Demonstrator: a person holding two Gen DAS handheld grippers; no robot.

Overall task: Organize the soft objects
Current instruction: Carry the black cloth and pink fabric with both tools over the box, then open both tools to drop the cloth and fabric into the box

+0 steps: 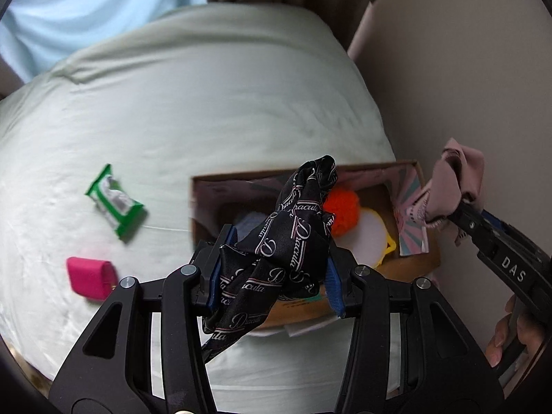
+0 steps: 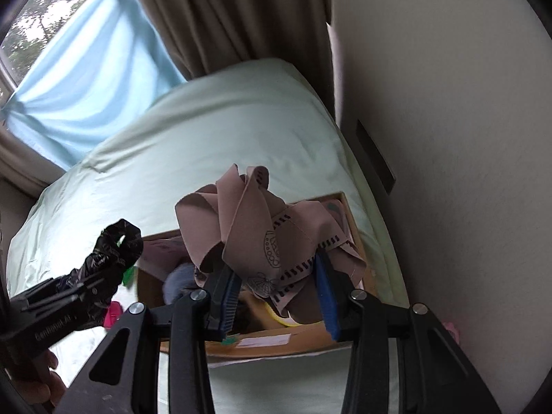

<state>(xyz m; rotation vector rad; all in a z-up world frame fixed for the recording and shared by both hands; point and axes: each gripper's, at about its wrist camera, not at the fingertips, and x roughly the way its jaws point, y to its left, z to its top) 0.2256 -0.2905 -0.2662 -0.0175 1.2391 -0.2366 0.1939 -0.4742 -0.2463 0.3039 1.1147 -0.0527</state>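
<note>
Left wrist view: the left gripper (image 1: 274,269) sits at six o'clock, its blue-padded fingers (image 1: 334,288) pinching a crumpled black scarf (image 1: 286,238) printed with pale script lettering; the cloth bunches up above the pads and a tail hangs below them. Behind it, just past centre, an open cardboard box (image 1: 419,262) rests on the pale green bedsheet (image 1: 207,103). Inside the box lie an orange pompom (image 1: 343,212), a white round pad with a yellow rim (image 1: 371,238), and a bluish-grey soft item, partly hidden by the scarf. At nine o'clock a green wipes packet (image 1: 115,203) lies on the sheet, and at eight o'clock, near it, a pink pouch (image 1: 91,277). At three o'clock the right gripper (image 1: 448,219) enters from the wall side, its tips clamped on a mauve cloth (image 1: 455,179) held beside the box's right edge.

Right wrist view: the right gripper (image 2: 276,286) at six o'clock has its blue-padded fingers (image 2: 326,296) closed on the mauve cloth (image 2: 255,227), which carries dark dashed and looped markings and billows over the cardboard box (image 2: 352,220). At eight o'clock the left gripper (image 2: 103,276) pinches the black scarf (image 2: 119,241), held near the box's left wall. Brown curtains (image 2: 241,10) hang at twelve o'clock, a light blue cloth (image 2: 93,76) at ten.
</note>
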